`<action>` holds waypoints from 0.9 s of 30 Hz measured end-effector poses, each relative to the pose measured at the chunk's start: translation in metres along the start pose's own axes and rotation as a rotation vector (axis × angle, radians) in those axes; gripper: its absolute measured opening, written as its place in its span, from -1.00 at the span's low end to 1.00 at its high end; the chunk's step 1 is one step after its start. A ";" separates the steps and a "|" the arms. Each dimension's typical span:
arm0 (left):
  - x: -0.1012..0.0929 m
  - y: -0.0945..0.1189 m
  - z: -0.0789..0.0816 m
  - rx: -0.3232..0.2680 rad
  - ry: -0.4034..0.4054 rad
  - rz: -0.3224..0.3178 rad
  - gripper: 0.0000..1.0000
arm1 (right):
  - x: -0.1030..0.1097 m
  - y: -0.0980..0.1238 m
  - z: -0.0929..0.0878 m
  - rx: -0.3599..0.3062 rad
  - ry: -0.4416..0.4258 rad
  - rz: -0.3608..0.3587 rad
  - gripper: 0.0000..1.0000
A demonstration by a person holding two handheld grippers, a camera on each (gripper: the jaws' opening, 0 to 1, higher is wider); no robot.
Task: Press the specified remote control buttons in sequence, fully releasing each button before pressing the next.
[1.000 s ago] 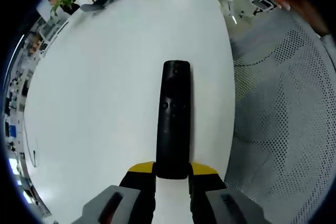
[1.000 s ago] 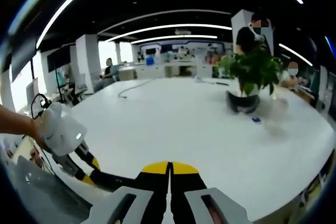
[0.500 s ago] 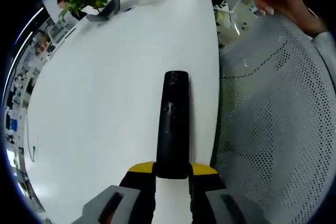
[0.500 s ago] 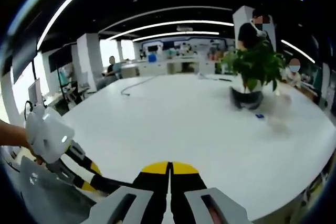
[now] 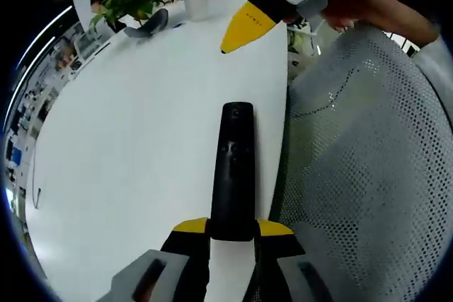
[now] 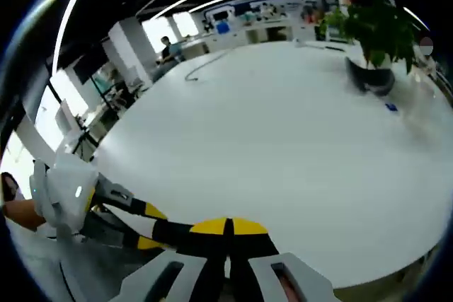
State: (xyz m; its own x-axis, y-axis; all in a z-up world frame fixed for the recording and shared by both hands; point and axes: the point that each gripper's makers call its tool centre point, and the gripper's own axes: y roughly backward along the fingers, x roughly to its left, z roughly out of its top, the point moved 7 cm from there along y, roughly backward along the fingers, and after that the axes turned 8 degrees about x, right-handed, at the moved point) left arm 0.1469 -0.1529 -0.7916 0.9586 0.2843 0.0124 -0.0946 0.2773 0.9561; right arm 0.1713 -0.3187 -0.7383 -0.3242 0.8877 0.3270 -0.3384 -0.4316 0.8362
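Left tool (image 5: 232, 230) clamps the remote (image 5: 233, 171) steady over the tabletop (image 5: 127, 118); right tool (image 5: 244, 27), closed and empty, should descend squarely onto the button.

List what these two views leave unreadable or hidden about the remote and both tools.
- Remote, left gripper view: button markings too small to read; its near end is covered by the left tool.
- Right tool, left gripper view: its rear is cut off by the top edge.
- Right gripper view: the remote's body is hidden behind the right tool's yellow tips; the potted plant is blurred.
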 end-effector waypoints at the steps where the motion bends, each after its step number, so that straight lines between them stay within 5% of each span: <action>1: 0.000 -0.001 0.000 -0.007 0.003 -0.006 -0.56 | -0.002 -0.004 0.001 0.052 -0.001 -0.004 -1.00; 9: -0.002 -0.007 -0.002 -0.065 0.039 -0.044 -0.55 | -0.017 -0.021 0.002 0.229 -0.123 0.022 -1.00; 15: -0.003 -0.008 -0.006 -0.120 0.066 -0.039 -0.55 | -0.019 -0.034 -0.002 0.223 -0.259 0.186 -1.00; 20: -0.005 -0.010 -0.008 -0.163 0.057 -0.014 -0.55 | -0.027 -0.032 -0.002 0.194 -0.309 0.191 -1.00; 27: -0.006 -0.011 -0.012 -0.215 0.072 -0.010 -0.54 | -0.033 -0.036 -0.012 0.265 -0.380 0.165 -1.00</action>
State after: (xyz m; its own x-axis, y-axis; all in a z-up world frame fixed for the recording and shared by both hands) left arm 0.1390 -0.1466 -0.8055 0.9388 0.3434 -0.0252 -0.1477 0.4678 0.8714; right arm 0.1835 -0.3347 -0.7851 0.0075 0.8278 0.5610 -0.0572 -0.5598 0.8267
